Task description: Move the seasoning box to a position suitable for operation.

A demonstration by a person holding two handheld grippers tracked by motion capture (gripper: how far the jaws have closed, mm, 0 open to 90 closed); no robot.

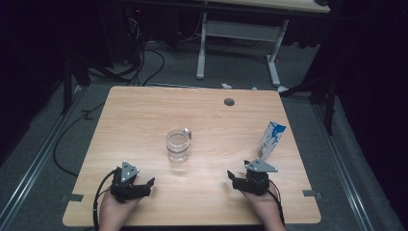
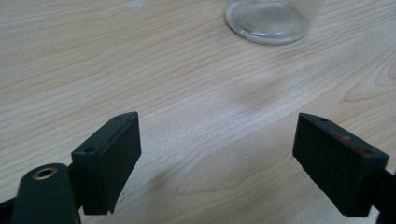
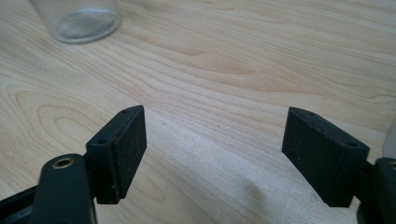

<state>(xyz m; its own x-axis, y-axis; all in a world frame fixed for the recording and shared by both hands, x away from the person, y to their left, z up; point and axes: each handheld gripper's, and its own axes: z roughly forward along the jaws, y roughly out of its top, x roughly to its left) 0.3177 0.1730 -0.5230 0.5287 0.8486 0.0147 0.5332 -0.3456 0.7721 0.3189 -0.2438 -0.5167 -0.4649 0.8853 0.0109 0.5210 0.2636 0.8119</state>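
- In the high view the room around the counter [image 1: 144,115] is very dark, so beyond the cables on the floor and the white legs of another desk [image 1: 238,48] at the far side we cannot make out much.
- In the left gripper view the glass cup [image 2: 273,21] is cut off by the top edge; we see its round base and a bit of the wall. In the right gripper view the glass cup [image 3: 79,18] is cut off in the same way, at the top left corner.
- We cannot tell whether there is water in the glass cup [image 1: 178,146]; it is clear and the high view is small.
- The print on the blue and white carton [image 1: 270,140] is too small to read. Its lower part is hidden behind the grey plate of the right gripper [image 1: 236,180].
- The left gripper [image 1: 146,185] rests low at the near left of the counter, held by a hand [image 1: 115,209] that comes in from the near edge. Its jaws stand wide apart and between them we see bare wood.
- The right gripper is at the near right, held by the other hand [image 1: 267,207]. Its jaws are also wide apart, with nothing between them.
- The glass cup stands upright in the middle of the counter, farther away than both grippers and between them: to the far right of the left gripper and to the far left of the right gripper. It touches neither.
- The carton stands tilted, just beyond the right gripper, near the right edge of the counter.
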